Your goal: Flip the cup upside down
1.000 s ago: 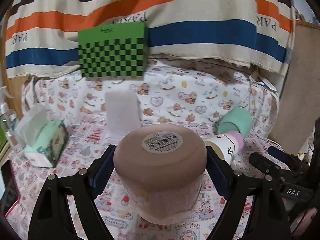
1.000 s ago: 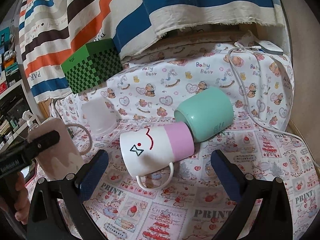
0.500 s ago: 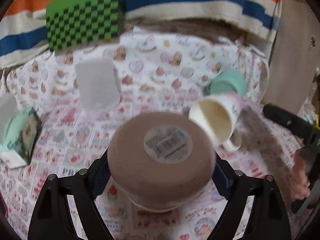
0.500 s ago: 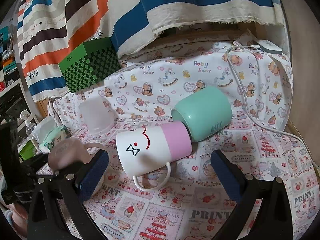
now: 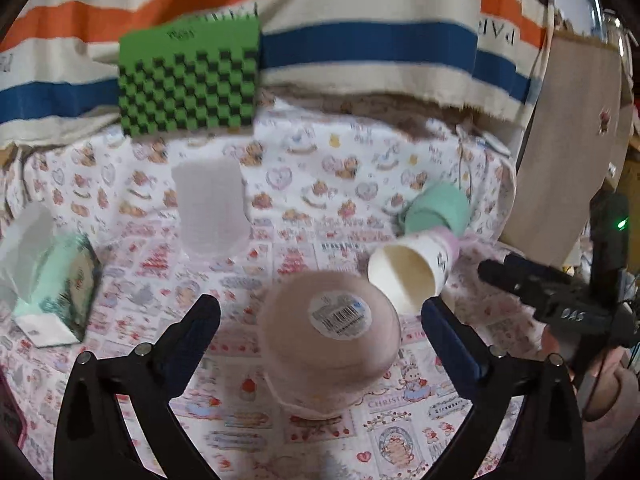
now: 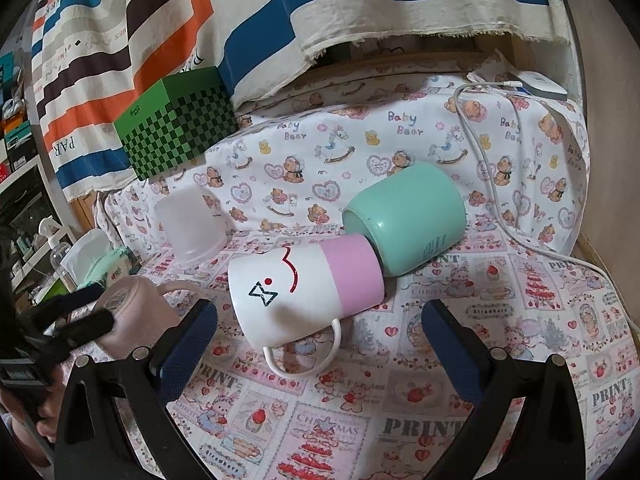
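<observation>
A dusty-pink mug (image 5: 330,340) stands upside down on the printed cloth, its barcode sticker facing up. My left gripper (image 5: 320,320) is open, with its fingers apart on either side of the mug and not touching it. The mug also shows in the right wrist view (image 6: 132,312), at far left, its handle toward the right. My right gripper (image 6: 320,320) is open and empty, hovering just in front of a white-and-pink mug (image 6: 304,288) that lies on its side.
A mint cup (image 6: 404,220) lies on its side against the white-and-pink mug. A frosted plastic cup (image 5: 210,208) stands upside down behind. A green checkered box (image 5: 188,84) sits at the back, a tissue pack (image 5: 60,288) at left, a white cable (image 6: 492,184) at right.
My left gripper has opened and let go of the pink mug, which now stands upside down on the cloth. The right gripper has barely moved.
</observation>
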Demonstrator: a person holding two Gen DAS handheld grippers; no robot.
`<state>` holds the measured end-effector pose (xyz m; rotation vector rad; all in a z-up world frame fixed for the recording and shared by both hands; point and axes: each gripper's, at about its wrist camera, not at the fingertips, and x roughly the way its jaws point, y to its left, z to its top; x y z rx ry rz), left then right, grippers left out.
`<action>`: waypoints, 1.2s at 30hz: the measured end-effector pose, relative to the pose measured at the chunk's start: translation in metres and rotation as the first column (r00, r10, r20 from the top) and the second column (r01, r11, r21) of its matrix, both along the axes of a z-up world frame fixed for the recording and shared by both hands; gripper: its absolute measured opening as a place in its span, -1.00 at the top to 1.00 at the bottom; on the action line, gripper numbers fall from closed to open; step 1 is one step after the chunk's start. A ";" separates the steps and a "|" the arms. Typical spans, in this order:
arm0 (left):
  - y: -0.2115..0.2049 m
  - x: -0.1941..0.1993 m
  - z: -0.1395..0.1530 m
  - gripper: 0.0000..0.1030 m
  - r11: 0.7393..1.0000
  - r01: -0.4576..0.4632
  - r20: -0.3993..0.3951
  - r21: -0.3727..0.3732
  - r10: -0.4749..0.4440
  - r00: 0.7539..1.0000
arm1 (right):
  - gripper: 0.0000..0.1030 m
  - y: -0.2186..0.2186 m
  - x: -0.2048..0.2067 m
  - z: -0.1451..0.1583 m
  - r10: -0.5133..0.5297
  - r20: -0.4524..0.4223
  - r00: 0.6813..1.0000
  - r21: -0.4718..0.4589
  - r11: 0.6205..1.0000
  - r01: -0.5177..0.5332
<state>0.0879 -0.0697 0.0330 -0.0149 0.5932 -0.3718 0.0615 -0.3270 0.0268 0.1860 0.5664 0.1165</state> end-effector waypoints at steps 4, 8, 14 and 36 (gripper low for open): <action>0.019 -0.018 0.018 -0.99 0.999 -0.047 0.106 0.000 0.046 0.993 | -1.00 0.000 -0.002 0.001 -0.004 0.009 1.000 0.006 1.000 0.004; 0.038 -0.042 0.031 -0.99 0.998 -0.058 0.218 -0.009 0.059 0.974 | -1.00 0.002 -0.005 0.002 -0.012 0.018 1.000 0.014 1.000 0.011; 0.049 -0.064 0.014 -0.99 0.993 -0.094 0.301 0.066 0.070 0.951 | -1.00 0.009 -0.017 0.009 -0.025 0.099 0.995 -0.028 0.999 0.028; 0.074 -0.082 -0.031 -1.00 0.972 -0.234 0.292 0.016 0.219 0.931 | -1.00 0.049 -0.049 0.016 0.054 0.284 0.957 -0.194 0.981 0.002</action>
